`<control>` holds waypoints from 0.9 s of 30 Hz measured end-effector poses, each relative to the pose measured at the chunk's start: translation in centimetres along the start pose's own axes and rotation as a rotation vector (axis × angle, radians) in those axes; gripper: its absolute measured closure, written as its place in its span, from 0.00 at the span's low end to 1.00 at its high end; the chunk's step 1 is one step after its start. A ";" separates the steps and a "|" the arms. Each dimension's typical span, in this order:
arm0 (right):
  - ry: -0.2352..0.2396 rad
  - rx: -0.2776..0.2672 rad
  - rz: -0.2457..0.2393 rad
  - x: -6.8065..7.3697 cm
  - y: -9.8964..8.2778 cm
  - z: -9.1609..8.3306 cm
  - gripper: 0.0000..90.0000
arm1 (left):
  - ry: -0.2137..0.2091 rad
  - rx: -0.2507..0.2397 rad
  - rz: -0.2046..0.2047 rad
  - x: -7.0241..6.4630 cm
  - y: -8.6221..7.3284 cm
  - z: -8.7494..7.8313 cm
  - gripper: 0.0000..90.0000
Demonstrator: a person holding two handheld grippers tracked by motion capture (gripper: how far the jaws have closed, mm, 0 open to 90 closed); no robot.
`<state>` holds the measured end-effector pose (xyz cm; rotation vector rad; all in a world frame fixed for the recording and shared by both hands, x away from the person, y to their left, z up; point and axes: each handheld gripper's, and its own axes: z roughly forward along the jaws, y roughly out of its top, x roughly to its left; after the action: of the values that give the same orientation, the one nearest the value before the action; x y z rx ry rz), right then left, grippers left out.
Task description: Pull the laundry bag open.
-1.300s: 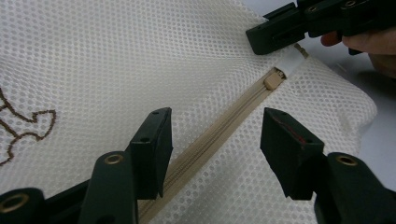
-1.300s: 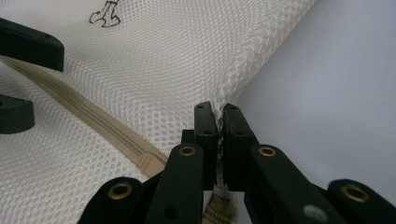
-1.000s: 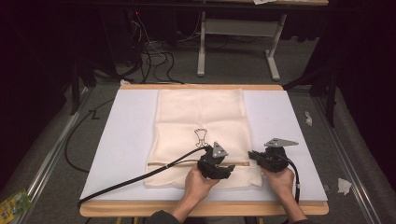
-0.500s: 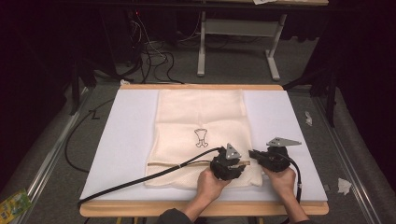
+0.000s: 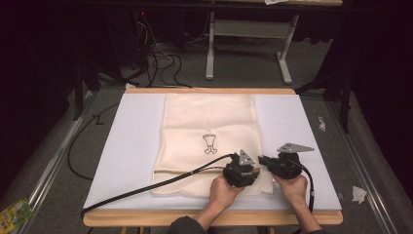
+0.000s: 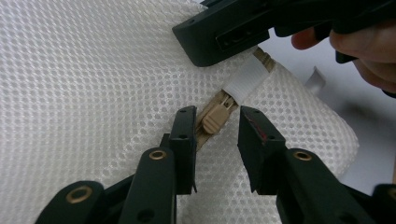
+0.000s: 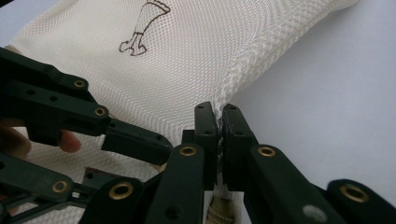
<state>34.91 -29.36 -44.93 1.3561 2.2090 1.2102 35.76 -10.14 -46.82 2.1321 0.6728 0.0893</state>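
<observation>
Now the right gripper [image 7: 219,122] pins the mesh bag's [image 5: 209,122] edge near the table front; left gripper [image 6: 215,125] fingers, closing but apart, should centre on the zipper pull [image 6: 216,117] before clamping.

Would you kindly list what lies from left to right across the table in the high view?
Black cable → bare white mat → drawing on the mesh bag → left tongs → right tongs → scrap of paper.
</observation>
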 end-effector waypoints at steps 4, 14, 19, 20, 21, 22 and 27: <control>-0.002 0.002 0.000 -0.1 0.0 0.0 0.98 | -0.017 -0.020 -0.006 0.0 0.1 0.0 0.81; -0.004 0.002 0.006 -0.3 -0.1 0.0 0.97 | -0.057 -0.033 -0.014 -0.2 0.0 0.0 0.84; -0.001 0.001 0.013 -0.3 -0.2 0.0 0.97 | -0.059 -0.039 -0.036 -0.1 0.1 0.2 0.86; 0.001 0.001 0.013 -0.3 -0.2 0.0 0.97 | -0.061 -0.042 -0.037 -0.1 0.1 0.3 0.87; 0.000 0.000 0.014 -0.3 -0.2 0.0 0.98 | -0.064 -0.044 -0.038 -0.1 0.1 0.3 0.89; 0.000 -0.001 0.013 -0.3 -0.2 0.0 0.97 | -0.064 -0.043 -0.038 0.0 0.1 0.3 0.91; 0.001 0.004 0.010 -0.3 -0.1 0.0 0.97 | -0.063 -0.037 -0.037 -0.1 0.0 0.3 0.96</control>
<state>35.01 -29.66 -45.12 1.3701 2.2090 1.2114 35.78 -10.40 -46.99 2.0771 0.6680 0.0147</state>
